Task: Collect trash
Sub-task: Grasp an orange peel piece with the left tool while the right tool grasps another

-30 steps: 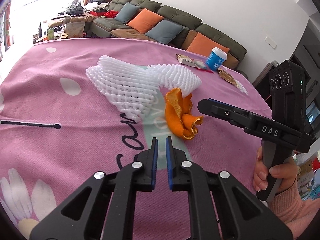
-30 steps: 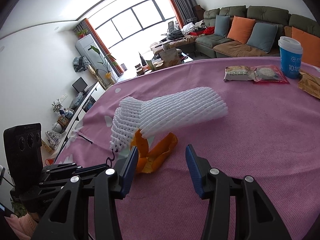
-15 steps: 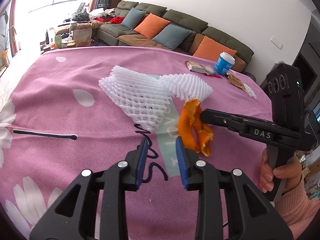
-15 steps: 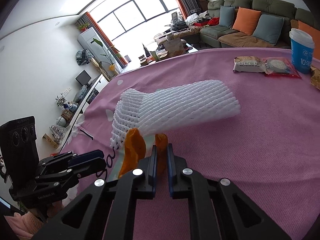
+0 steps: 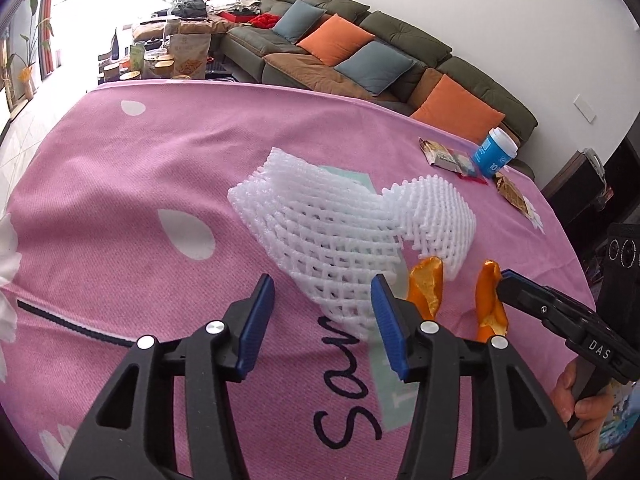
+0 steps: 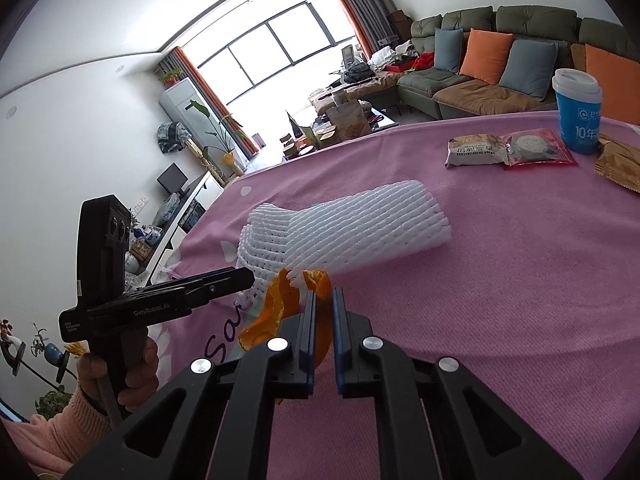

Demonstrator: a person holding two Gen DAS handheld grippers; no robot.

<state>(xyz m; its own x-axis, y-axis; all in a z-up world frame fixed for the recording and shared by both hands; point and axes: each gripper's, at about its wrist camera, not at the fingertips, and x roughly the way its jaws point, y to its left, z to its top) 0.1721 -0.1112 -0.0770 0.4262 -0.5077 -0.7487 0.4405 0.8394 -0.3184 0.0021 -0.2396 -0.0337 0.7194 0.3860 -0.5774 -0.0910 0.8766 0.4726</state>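
Orange curl of citrus peel (image 6: 280, 312) is pinched between the nearly closed blue-padded jaws of the right gripper (image 6: 323, 304), lifted just above a pink flower-print tablecloth (image 6: 520, 280). In the left wrist view the same peel (image 5: 490, 300) hangs from the right gripper's black fingertips (image 5: 516, 286) at the frame's right side, with one flap (image 5: 426, 286) showing behind the left gripper's own finger.

The left gripper (image 5: 322, 294) is spread wide and holds nothing; it hovers over the cloth with the near corner of a white foam mesh fruit sleeve (image 5: 340, 232) lying between and beyond its blue pads. That sleeve, twisted in the middle, rests on the cloth just behind the peel.

Farther back near the table's far edge stand a blue paper cup with a white lid (image 6: 576, 112), and beside it lie two flat snack wrappers (image 6: 508, 148) and a brown crinkled packet (image 6: 620, 164).
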